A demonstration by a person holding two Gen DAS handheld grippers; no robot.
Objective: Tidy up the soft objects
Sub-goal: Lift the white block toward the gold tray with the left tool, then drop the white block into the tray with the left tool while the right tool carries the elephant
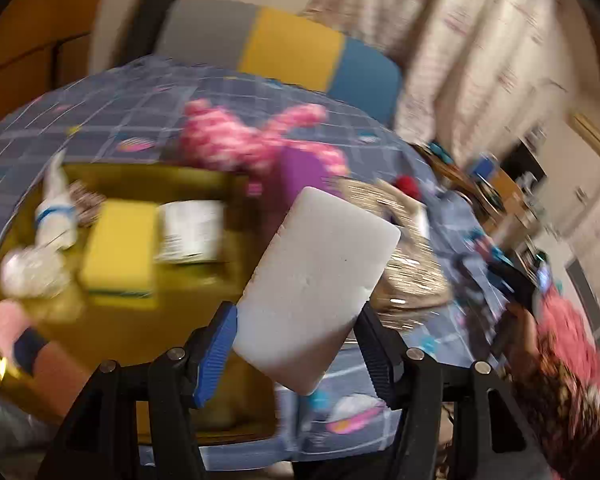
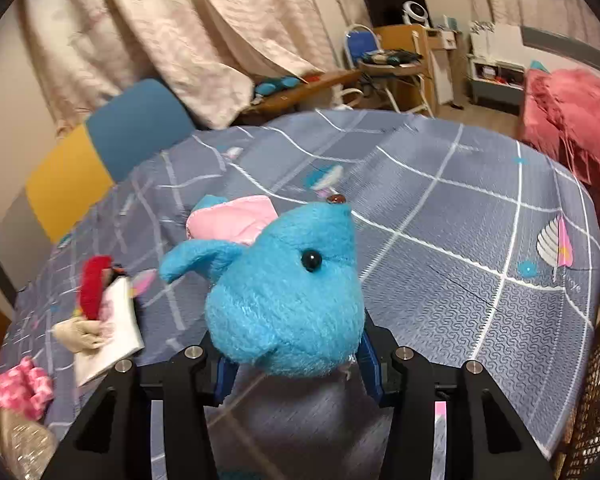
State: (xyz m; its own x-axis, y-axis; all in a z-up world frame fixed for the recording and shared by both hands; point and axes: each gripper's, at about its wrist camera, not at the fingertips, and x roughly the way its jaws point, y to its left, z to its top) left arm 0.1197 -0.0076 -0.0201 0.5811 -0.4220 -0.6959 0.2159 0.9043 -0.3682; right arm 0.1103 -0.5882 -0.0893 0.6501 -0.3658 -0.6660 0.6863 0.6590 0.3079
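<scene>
White foam sponge [image 1: 316, 280] and blue plush toy [image 2: 288, 292] riding in clenched fingers.
Both are squashing lightly; left gripper [image 1: 296, 344] is pinching the sponge's end, right gripper [image 2: 296, 364] the toy's base.

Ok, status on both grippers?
Left gripper shut on white foam block. Right gripper shut on blue plush toy. Olive bin clear ahead.

Blurred curtain [image 2: 204, 40] behind a grey-yellow-blue chair [image 2: 100, 152] — cluttered wooden desk [image 2: 404, 44] beyond.

White sponge [image 1: 316, 288], blue plush toy [image 2: 284, 300], grey-blue checked tablecloth [image 2: 460, 208]
</scene>
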